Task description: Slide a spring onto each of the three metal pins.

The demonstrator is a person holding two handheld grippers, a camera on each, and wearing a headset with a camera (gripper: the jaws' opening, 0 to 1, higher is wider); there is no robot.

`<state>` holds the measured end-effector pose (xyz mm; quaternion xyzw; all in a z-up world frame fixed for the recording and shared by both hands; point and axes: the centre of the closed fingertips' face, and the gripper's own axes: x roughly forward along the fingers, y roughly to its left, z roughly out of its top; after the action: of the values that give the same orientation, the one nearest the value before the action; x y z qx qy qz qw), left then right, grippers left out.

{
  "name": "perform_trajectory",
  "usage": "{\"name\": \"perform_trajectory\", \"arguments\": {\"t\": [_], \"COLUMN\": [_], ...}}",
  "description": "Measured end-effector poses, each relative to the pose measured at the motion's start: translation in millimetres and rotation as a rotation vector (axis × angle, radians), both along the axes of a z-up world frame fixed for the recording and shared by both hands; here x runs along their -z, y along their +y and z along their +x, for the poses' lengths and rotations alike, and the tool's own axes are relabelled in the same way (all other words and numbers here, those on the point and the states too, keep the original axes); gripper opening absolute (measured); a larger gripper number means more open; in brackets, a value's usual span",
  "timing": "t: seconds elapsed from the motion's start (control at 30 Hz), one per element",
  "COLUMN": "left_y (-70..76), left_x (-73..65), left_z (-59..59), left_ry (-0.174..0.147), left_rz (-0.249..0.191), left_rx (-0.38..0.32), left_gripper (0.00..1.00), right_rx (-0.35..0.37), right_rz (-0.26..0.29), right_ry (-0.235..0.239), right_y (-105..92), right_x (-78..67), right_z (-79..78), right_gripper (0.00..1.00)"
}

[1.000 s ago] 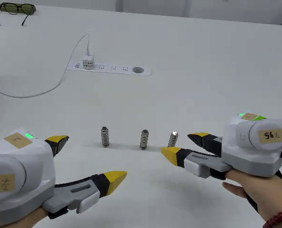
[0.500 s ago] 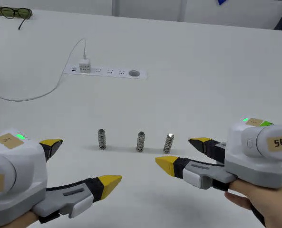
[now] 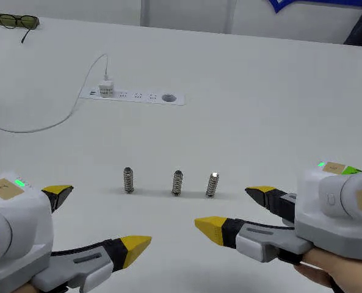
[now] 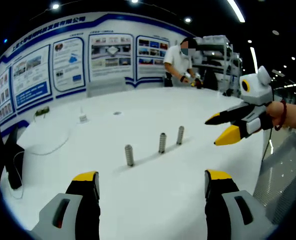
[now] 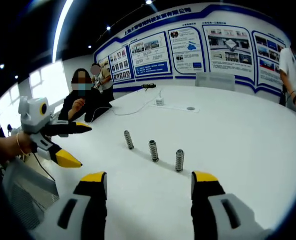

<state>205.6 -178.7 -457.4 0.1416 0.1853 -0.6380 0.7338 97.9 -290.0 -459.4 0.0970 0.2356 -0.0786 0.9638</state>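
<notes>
Three upright metal pins stand in a row on the white table, each wrapped in a spring: the left pin [image 3: 128, 180], the middle pin [image 3: 177, 182] and the right pin [image 3: 212, 184]. They also stand ahead of the jaws in the left gripper view [image 4: 162, 142] and the right gripper view [image 5: 152, 150]. My left gripper [image 3: 97, 220] is at the near left, open and empty. My right gripper [image 3: 235, 206] is at the near right, open and empty, a little nearer than the right pin.
A white power strip [image 3: 132, 96] with a plugged charger and cable lies further back. Green glasses [image 3: 13, 23] rest at the far left corner. A person [image 4: 180, 62] stands beyond the table, and seated people [image 5: 83, 97] are off to one side.
Both grippers have drawn back toward me and slightly down, away from the pins. The head camera has tilted, so the pins sit a little lower and further left in view.
</notes>
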Motion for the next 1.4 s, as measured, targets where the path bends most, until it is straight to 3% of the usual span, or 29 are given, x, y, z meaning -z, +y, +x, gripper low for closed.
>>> {"name": "perform_trajectory", "arguments": {"t": [0.2, 0.7, 0.9, 1.4], "left_y": [7.3, 17.3, 20.9, 21.9], "left_x": [1.3, 1.7, 5.2, 2.9], "left_z": [-6.5, -11.2, -13.9, -15.0], "left_ry": [0.006, 0.0, 0.0, -0.009], "left_rz": [0.003, 0.024, 0.044, 0.036], "left_rx": [0.002, -0.002, 0.002, 0.007], "left_gripper": [0.9, 0.92, 0.92, 0.93], "right_rx": [-0.007, -0.016, -0.022, -0.028], "right_rz": [-0.007, -0.01, -0.008, 0.002], "right_ry": [0.008, -0.035, -0.016, -0.03], "right_y": [8.9, 20.4, 25.4, 29.8], "right_x": [0.1, -3.9, 1.1, -0.9], "right_z": [-6.4, -15.6, -19.1, -24.2], "right_gripper": [0.72, 0.78, 0.81, 0.85]}}
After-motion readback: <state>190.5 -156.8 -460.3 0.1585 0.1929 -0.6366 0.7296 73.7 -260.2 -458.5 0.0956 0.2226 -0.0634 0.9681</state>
